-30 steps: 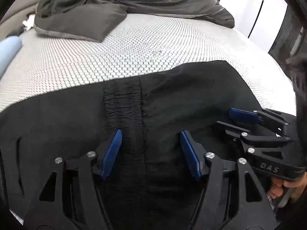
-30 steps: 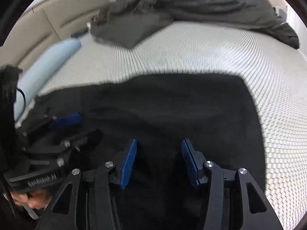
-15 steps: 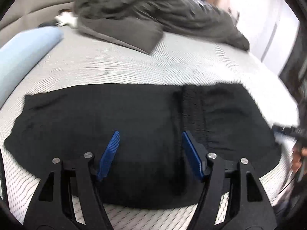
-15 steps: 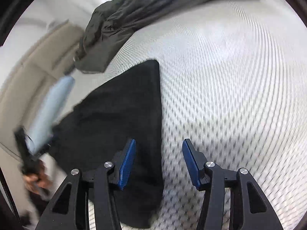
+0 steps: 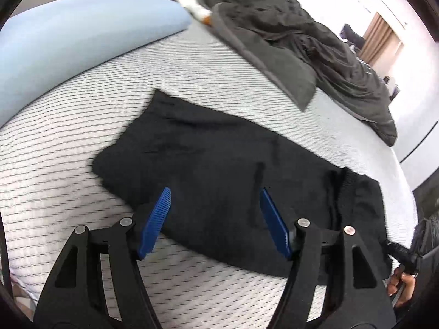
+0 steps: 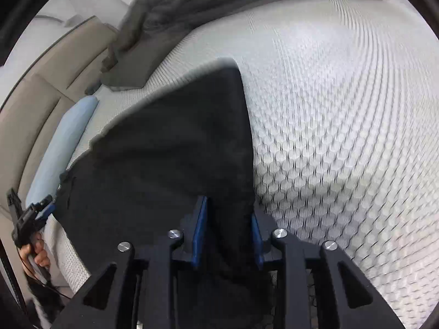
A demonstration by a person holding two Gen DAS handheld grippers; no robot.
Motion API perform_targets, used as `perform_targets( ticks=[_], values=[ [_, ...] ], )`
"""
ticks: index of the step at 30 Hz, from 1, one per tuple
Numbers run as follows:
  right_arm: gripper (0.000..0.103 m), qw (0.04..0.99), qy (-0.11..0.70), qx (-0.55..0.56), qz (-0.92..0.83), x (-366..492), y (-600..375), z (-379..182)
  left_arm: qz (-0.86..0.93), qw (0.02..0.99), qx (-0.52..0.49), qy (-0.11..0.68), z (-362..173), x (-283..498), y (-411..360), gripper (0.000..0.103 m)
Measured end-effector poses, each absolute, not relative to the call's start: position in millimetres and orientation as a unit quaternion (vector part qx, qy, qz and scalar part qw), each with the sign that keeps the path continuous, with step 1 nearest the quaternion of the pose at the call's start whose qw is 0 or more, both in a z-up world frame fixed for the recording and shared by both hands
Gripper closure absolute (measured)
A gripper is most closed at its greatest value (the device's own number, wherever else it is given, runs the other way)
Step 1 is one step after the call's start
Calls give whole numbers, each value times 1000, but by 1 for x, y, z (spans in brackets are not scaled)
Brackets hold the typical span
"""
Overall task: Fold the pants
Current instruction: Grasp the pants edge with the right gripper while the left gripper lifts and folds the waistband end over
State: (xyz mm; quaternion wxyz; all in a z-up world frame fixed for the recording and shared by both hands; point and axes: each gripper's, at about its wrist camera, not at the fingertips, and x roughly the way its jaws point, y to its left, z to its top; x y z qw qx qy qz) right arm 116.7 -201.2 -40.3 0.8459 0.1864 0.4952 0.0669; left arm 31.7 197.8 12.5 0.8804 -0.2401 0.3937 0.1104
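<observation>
On the mattress (image 5: 247,63), flat black pants (image 5: 219,170)

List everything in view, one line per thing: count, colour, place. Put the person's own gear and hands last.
pants: one, black, folded lengthwise, flat on the near part of the mattress.
mattress: one, white-grey with a honeycomb pattern, under everything.
blanket: one, dark grey, crumpled at the far edge of the mattress.
pillow: one, light blue, along the head end.
headboard: one, beige, padded, behind the pillow.
left gripper: one, black with blue pads, jaws open above the pants, nothing between the pads.
right gripper: one, black with blue pads, jaws have just been closing, the pants' end edge between them.
hands: two, each on a gripper handle at the near edge.
</observation>
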Motion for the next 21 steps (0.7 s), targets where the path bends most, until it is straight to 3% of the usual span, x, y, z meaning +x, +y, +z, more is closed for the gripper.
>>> perform_targets(
  ticks=[2,4,9,15,16,17,21],
  values=[
    [70,849,478,211,74,113,-206,-29,122,877,-249,391,10,18,217,38],
    [52,858,464,209,68,106,-212,-20,141,872,-255,392,7,3,233,38],
    [51,860,465,204,53,94,-223,-17,127,856,-300,400,-5,-16,261,38],
    [51,861,465,197,65,78,-226,-18,120,830,-368,402,-41,13,278,39],
    [51,861,465,196,65,77,-223,-18,130,831,-365,399,-44,20,277,49],
    [51,861,466,194,67,78,-221,-19,148,835,-360,390,-44,22,277,67],
    [51,862,467,186,69,77,-220,-24,156,842,-363,367,-37,24,272,84]
  ],
)
